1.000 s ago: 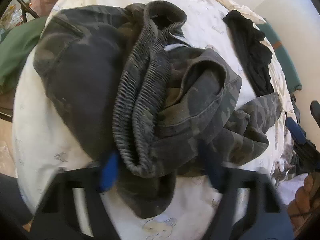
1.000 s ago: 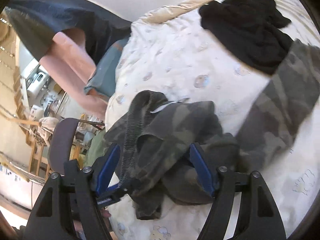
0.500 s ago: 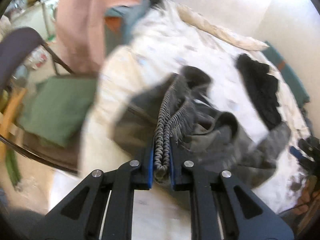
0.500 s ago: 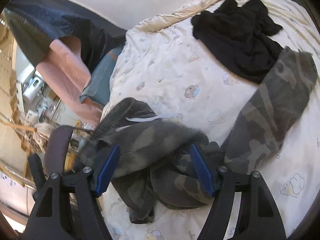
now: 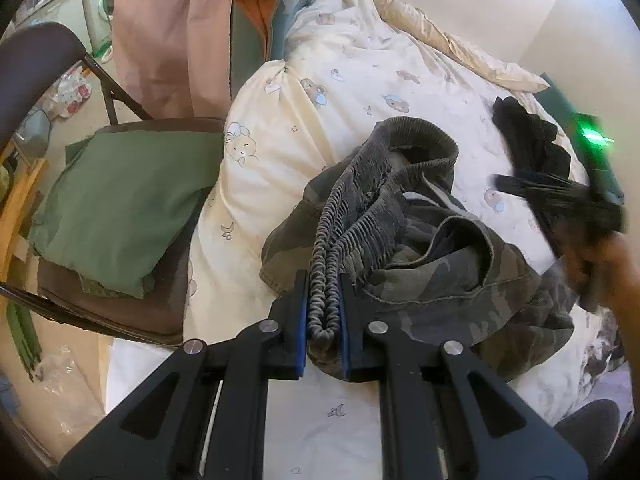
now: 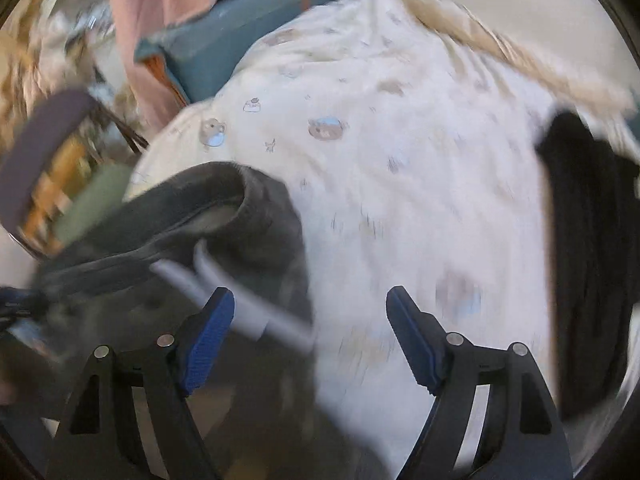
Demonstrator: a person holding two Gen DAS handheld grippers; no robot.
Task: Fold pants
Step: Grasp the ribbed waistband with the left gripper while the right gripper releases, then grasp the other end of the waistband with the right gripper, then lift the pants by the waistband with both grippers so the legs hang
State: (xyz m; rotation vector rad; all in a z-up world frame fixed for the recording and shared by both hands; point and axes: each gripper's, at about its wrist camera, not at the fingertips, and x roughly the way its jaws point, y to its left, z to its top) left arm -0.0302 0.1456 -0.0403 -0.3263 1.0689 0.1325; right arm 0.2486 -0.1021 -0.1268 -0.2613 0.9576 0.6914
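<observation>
The camouflage pants (image 5: 432, 264) lie in a crumpled heap on the bed (image 5: 360, 92), near its left edge, beside a chair (image 5: 120, 312) carrying a green cushion (image 5: 116, 208). The left gripper (image 5: 324, 320) has its fingers clamped on the gathered elastic waistband (image 5: 360, 200). The right gripper (image 6: 308, 328) hangs over the heap, its fingers spreading wider with nothing pinched between them, a white drawstring (image 6: 248, 312) crossing below. The cloth looks soft, limp and fairly thick, so it will sag and bunch; the firm ribbed waistband seems the best hold, one grip at each end.
</observation>
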